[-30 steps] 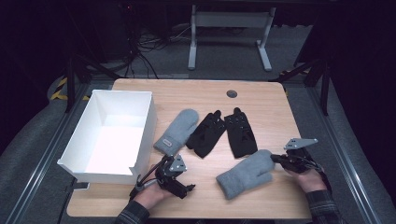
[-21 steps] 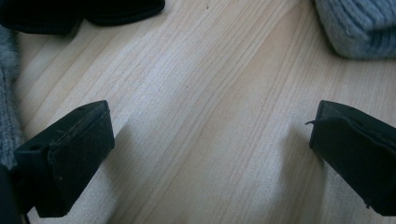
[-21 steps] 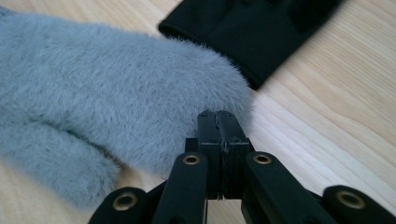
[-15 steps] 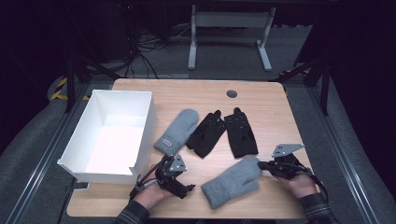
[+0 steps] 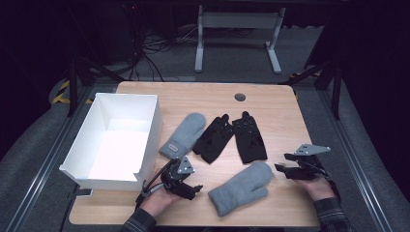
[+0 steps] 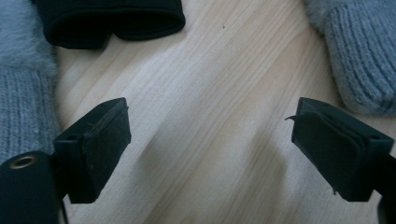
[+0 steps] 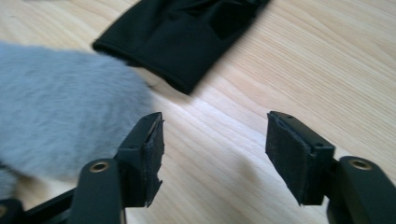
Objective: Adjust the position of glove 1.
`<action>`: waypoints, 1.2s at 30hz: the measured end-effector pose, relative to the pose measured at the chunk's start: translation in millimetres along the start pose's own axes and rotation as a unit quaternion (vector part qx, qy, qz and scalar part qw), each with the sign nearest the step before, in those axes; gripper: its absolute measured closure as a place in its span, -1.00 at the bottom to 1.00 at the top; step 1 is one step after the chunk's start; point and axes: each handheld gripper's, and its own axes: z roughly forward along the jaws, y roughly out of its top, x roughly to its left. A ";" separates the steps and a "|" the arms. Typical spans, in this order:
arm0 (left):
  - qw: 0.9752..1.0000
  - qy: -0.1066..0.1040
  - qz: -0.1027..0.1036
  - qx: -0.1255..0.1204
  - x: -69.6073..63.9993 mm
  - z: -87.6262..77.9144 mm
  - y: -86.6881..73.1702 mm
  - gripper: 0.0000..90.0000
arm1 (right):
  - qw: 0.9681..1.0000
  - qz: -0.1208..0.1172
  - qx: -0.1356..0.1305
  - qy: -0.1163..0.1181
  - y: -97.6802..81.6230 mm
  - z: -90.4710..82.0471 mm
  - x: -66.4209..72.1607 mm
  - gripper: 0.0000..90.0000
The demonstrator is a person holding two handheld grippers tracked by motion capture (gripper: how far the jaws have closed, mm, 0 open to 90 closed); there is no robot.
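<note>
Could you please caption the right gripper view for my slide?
Open right hand-held gripper beside a grey mitten.

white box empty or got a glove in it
Empty. The high view shows only bare white floor inside the white box; all four gloves lie on the table.

Open claw (image 6: 208,154) over bare wood table (image 6: 201,93), grey mittens (image 6: 359,51) either side, black glove (image 6: 112,18) ahead

My high view looks down over the worktop (image 5: 270,106); each hand-held gripper's camera sits close above the wood, both sharing the grey mitten (image 5: 240,187) ahead.
</note>
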 end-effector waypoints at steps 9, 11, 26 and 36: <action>0.999 0.018 -0.029 -0.006 8.5 -3.7 17.1 -0.61 | 1.000 0.017 0.005 -0.017 -8.4 8.4 -10.5 -0.36; 0.999 0.023 -0.038 -0.007 12.5 -4.9 20.8 -0.59 | 1.000 0.025 0.004 -0.015 -9.5 9.5 -13.0 -0.37; 0.996 0.049 -0.078 -0.018 34.5 -2.9 43.9 -0.49 | 0.999 0.019 -0.015 -0.023 -16.0 15.3 -13.1 -0.51; 0.991 0.081 -0.103 -0.017 55.1 5.4 54.2 -0.44 | 0.999 0.018 -0.014 -0.023 -16.0 15.6 -13.3 -0.54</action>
